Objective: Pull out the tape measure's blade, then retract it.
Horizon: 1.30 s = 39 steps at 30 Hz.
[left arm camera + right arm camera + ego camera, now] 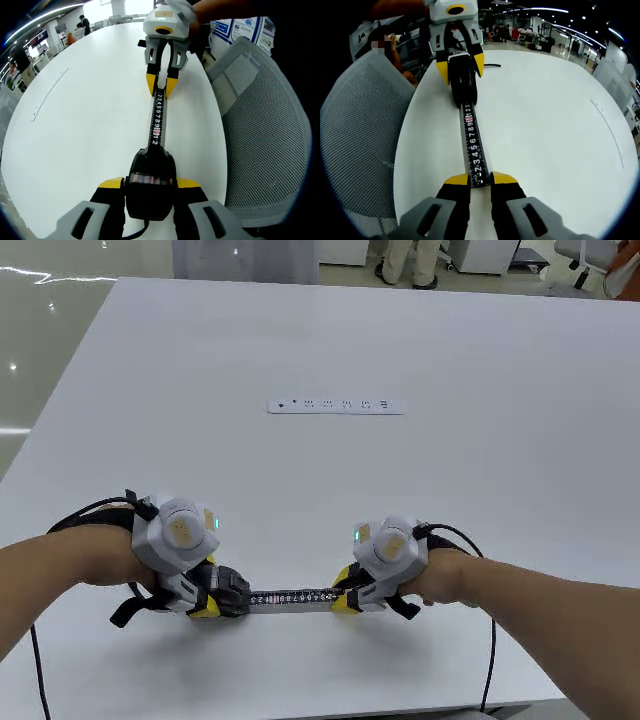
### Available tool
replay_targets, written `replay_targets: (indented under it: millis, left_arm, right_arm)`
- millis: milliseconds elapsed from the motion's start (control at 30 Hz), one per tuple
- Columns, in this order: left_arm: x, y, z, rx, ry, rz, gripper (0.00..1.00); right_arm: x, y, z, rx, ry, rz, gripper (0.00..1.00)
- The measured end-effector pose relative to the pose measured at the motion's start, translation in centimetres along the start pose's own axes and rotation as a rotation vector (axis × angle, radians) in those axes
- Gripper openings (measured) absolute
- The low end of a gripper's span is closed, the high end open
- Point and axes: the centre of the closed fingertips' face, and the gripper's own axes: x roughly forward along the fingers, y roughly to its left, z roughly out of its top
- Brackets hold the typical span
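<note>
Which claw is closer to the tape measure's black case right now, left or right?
Left. The left claw is clamped around the case; the right claw pinches the blade at its tip, a stretch of blade away from the case.

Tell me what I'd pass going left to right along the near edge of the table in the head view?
left gripper → black tape measure case, held in its jaws → blade, drawn out along the table → right gripper, jaws shut on the blade's end
</note>
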Motion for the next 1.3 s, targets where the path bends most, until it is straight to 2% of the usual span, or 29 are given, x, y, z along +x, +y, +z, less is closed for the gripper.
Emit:
replay_targets:
  millis: [1300]
  left_arm:
    - [0.1,-0.2,0.0,-0.003,0.000,0.001,0.34]
  right_arm:
    - [-1.9,-0.3,-2.7,0.026,0.014,-0.008,0.13]
